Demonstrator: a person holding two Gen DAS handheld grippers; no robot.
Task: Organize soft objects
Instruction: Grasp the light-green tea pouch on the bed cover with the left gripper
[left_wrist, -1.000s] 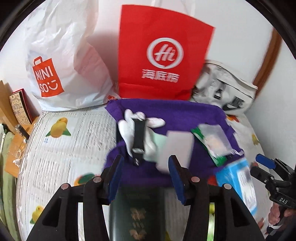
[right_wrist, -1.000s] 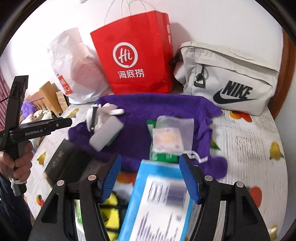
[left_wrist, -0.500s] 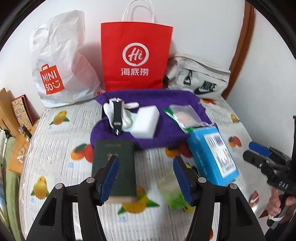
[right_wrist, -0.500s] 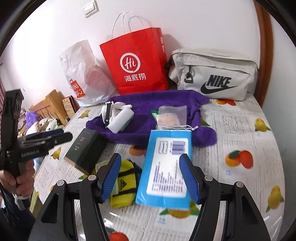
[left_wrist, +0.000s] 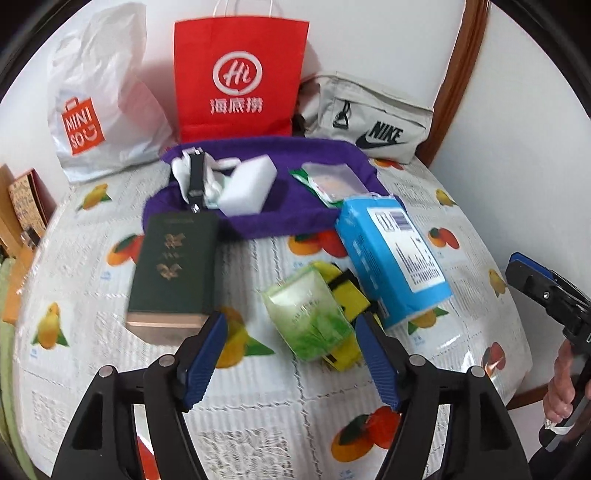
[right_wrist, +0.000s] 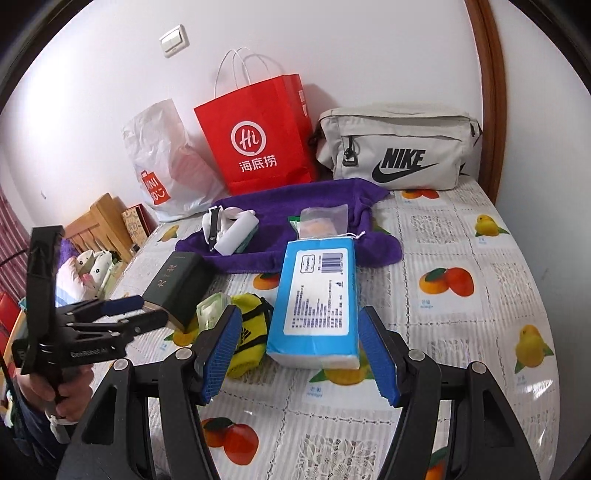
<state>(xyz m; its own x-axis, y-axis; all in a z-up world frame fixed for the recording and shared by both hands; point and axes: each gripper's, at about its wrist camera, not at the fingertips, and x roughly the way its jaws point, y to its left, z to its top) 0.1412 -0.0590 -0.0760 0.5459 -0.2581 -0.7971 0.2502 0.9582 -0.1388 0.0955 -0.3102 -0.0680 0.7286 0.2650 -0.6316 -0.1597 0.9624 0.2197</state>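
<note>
Lying rumpled across the far middle of the bench (right_wrist: 461, 332), a fuzzy purple towel (right_wrist: 295, 199) is the landmark for everything else. On it rest a white foam block (left_wrist: 247, 190), a white glove with a black strap (left_wrist: 195, 173), and a clear crinkled sachet (right_wrist: 323, 221). Just in front of the towel lie a boxy blue tissue pack (right_wrist: 317, 295) with a barcoded label, a dark green hardcover book (left_wrist: 173, 266), a glossy green wrapped pack (left_wrist: 310, 314) and a yellow knit pouch (right_wrist: 251, 328) with black stripes. Behind the towel, against the white wall, stand a stiff red paper bag (right_wrist: 258, 136), a wrinkled white plastic bag (left_wrist: 96, 96) and a beige canvas sling bag (right_wrist: 399, 147).

The left gripper (left_wrist: 291, 358) hovers above the green pack; its ribbed blue fingers (left_wrist: 205, 354) are opening and grip nothing. The right gripper (right_wrist: 299, 354) hangs over the near end of the tissue pack, fingers (right_wrist: 221, 350) set well apart, holding nothing.

A glossy fruit-printed cloth covers the bench, with a brown wooden frame at the right wall.
</note>
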